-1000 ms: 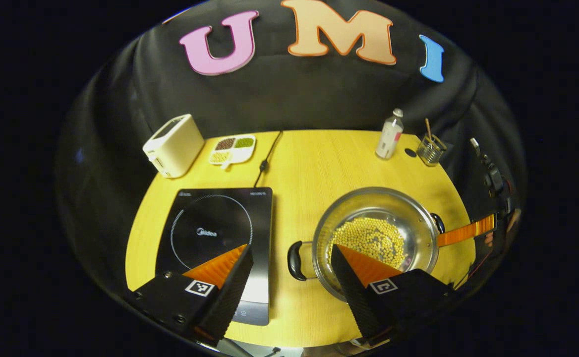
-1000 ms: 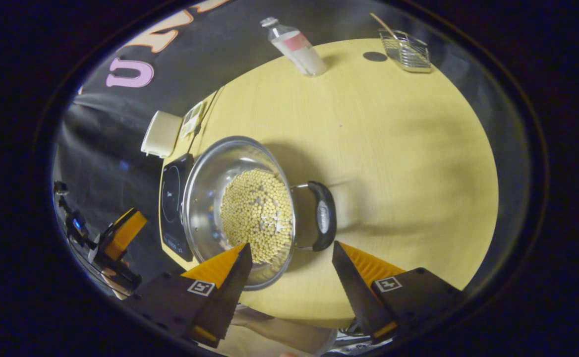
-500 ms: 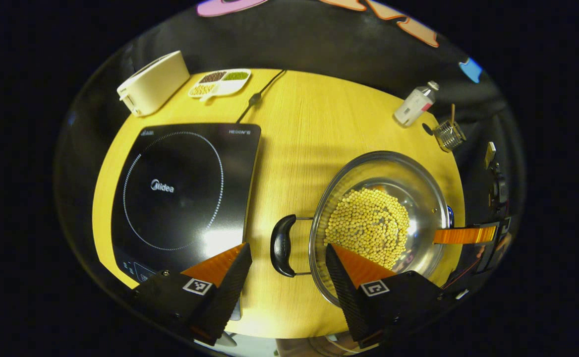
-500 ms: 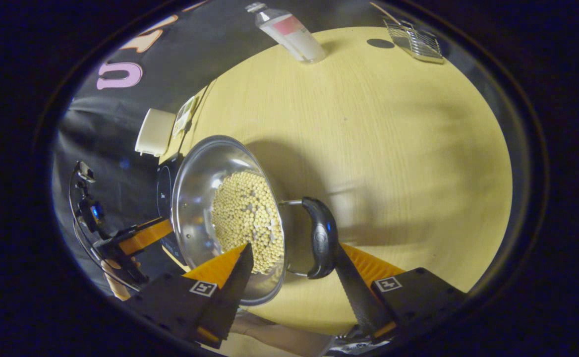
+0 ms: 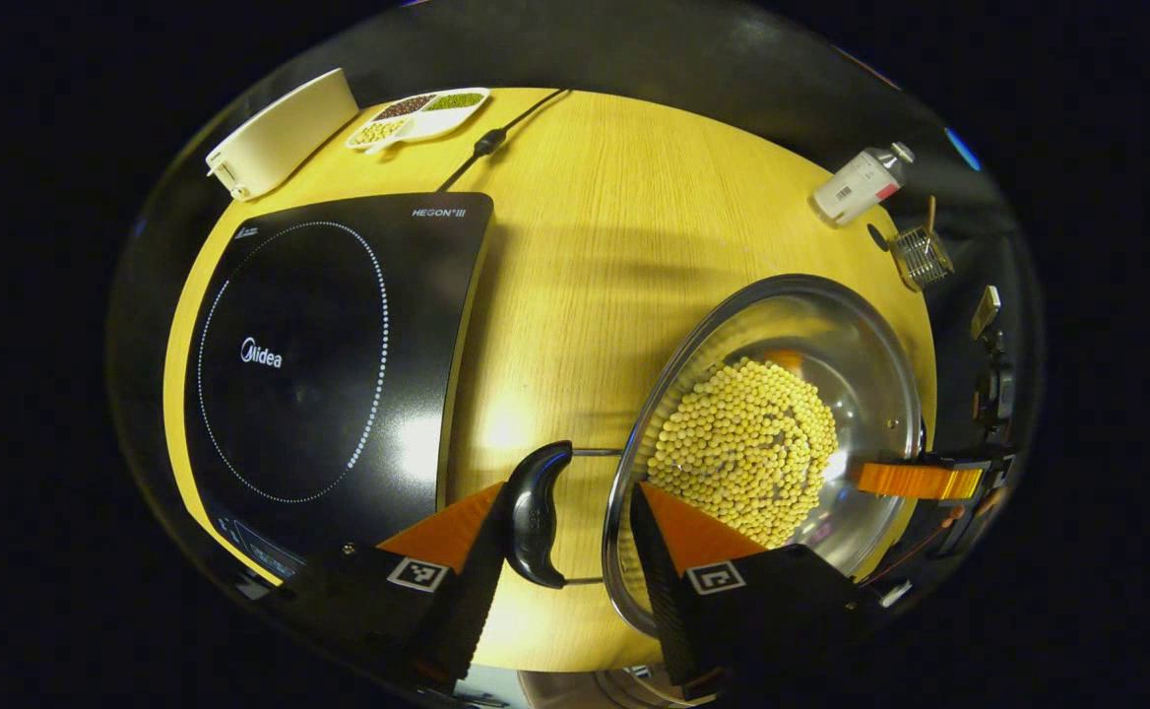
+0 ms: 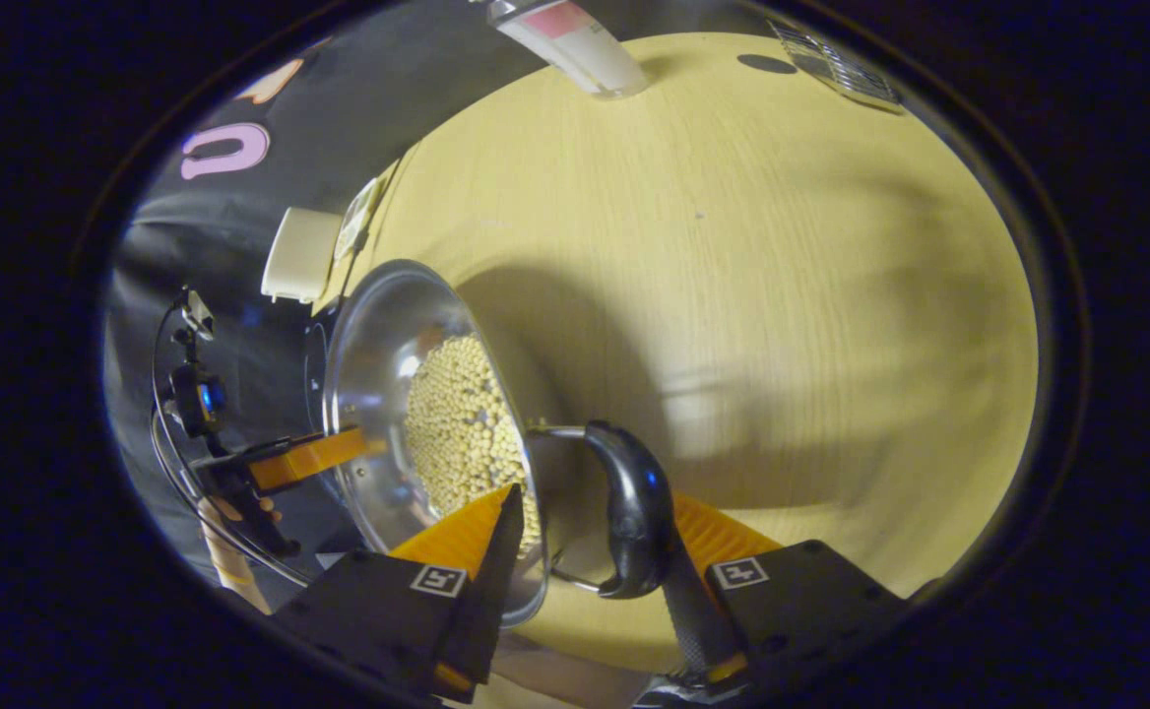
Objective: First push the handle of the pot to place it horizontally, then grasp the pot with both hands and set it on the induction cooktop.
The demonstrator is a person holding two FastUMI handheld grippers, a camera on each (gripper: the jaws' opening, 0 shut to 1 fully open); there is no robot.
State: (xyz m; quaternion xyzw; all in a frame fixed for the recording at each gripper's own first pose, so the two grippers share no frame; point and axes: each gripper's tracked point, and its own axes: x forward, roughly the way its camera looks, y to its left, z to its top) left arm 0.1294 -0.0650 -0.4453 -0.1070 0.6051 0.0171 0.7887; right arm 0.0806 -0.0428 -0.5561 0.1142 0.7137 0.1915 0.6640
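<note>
One steel pot (image 5: 782, 414) of soybeans (image 5: 747, 448) sat on the table (image 5: 575, 246), right of one induction cooktop (image 5: 319, 354). Each spread hand-held gripper, left (image 5: 563, 566) and right (image 6: 590, 581), straddled one of two black handles (image 5: 534, 512).

The pot (image 5: 870, 335) is shiny silver steel, filled with pale yellow beans (image 5: 747, 448), and its handles (image 5: 536, 512) are glossy black. The cooktop (image 5: 329, 354) is black glass with a white dotted ring. The tabletop (image 5: 614, 197) is yellow wood with fine grain. The toaster (image 5: 275, 133) is cream.
</note>
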